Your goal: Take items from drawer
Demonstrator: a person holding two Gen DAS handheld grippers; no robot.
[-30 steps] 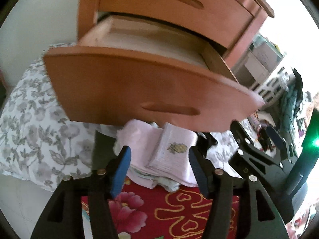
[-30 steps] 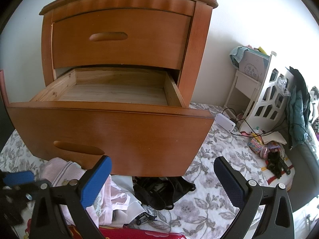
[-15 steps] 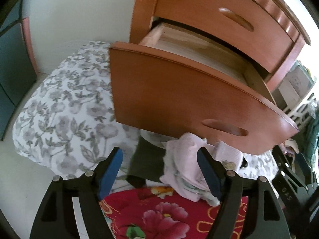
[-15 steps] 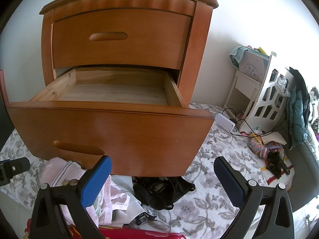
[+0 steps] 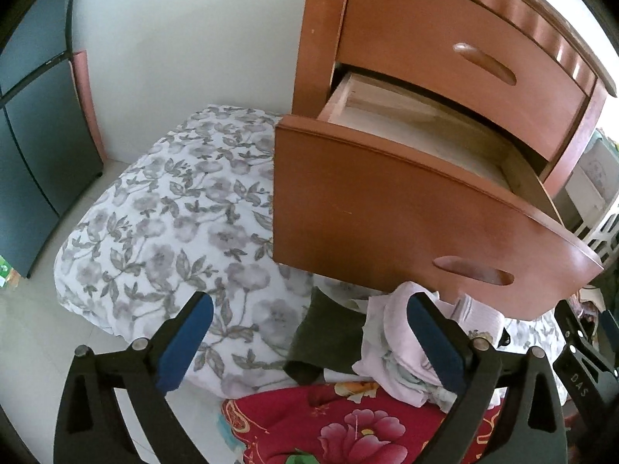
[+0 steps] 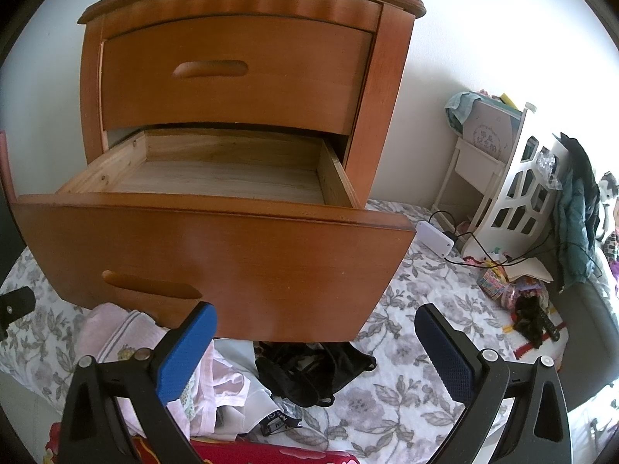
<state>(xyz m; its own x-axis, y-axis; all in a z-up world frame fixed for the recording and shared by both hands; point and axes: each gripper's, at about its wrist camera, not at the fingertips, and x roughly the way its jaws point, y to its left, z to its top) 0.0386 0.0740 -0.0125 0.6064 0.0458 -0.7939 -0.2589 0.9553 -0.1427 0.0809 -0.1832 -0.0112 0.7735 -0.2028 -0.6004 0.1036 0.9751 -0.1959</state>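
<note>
The left gripper (image 5: 307,338) is spreading wide, leaving the pink clothes (image 5: 402,352) on the bedsheet's (image 5: 174,208) edge; the drawer (image 6: 228,178) is sitting empty.

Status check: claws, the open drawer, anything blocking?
Left claw open, jaws just widened, nothing between them. Right claw open, empty. Lower drawer pulled out, looks bare. Clothes pile on the floor below its front.

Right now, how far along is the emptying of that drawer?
It looks nearly finished. The lower drawer stands pulled out and its visible floor is bare. Pink clothes and a black garment lie on the floral sheet below it. Left gripper and right gripper are open and hold nothing. Nothing visible remains to take.
</note>
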